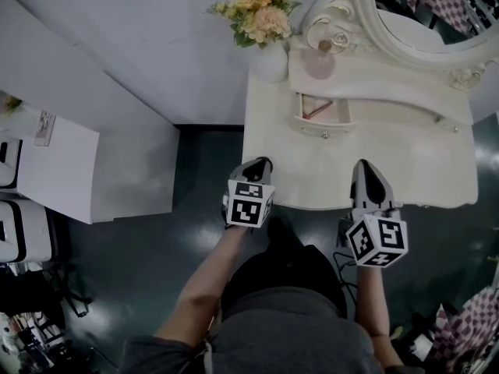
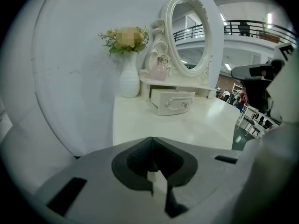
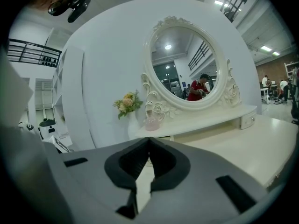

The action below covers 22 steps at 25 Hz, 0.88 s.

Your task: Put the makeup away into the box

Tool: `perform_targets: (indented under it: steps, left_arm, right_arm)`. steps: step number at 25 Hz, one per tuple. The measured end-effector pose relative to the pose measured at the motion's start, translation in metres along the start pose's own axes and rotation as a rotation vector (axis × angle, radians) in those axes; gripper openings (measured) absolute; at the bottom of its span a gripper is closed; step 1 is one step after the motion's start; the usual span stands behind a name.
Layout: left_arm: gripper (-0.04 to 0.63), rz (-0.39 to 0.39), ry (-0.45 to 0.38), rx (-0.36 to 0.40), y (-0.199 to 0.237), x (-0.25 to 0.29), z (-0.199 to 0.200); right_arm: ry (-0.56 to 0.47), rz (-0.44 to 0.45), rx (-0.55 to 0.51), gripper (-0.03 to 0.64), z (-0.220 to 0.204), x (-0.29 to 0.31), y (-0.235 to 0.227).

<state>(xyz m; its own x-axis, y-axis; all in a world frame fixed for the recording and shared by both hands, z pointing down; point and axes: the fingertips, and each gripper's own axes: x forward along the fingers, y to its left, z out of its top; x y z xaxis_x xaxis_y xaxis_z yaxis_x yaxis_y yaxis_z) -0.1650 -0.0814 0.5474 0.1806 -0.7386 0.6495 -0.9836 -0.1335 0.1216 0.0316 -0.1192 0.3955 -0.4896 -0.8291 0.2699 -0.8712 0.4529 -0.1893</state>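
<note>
A small white drawer box (image 1: 322,109) stands pulled open at the back of the cream dressing table (image 1: 382,162). A thin reddish makeup piece (image 1: 316,110) lies inside it. A pink bottle (image 1: 319,62) sits on the shelf above. My left gripper (image 1: 260,162) hovers at the table's near left edge, shut with nothing between its jaws. My right gripper (image 1: 362,164) hangs over the near edge further right, also shut and empty. In the left gripper view the drawer box (image 2: 172,101) lies straight ahead of the left gripper (image 2: 151,140). The right gripper (image 3: 149,140) faces the pink bottle (image 3: 152,123).
A white vase of flowers (image 1: 269,61) stands at the table's back left corner, beside an oval mirror (image 1: 421,6) in an ornate frame. A white wall runs along the left. Dark floor lies below the table's front edge, with white cabinets (image 1: 54,170) at far left.
</note>
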Motion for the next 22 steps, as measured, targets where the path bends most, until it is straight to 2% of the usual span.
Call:
perform_targets:
  steps: [13,22]
  left_arm:
    - [0.006,-0.039,-0.161,0.092,-0.004,-0.017,0.088]
    - [0.006,-0.088,-0.215,0.183,-0.030,0.001,0.146]
  right_arm:
    - [-0.018,-0.029,0.012,0.005,0.005,0.001,-0.010]
    - [-0.040,-0.046,0.019,0.005,0.018,0.010,-0.030]
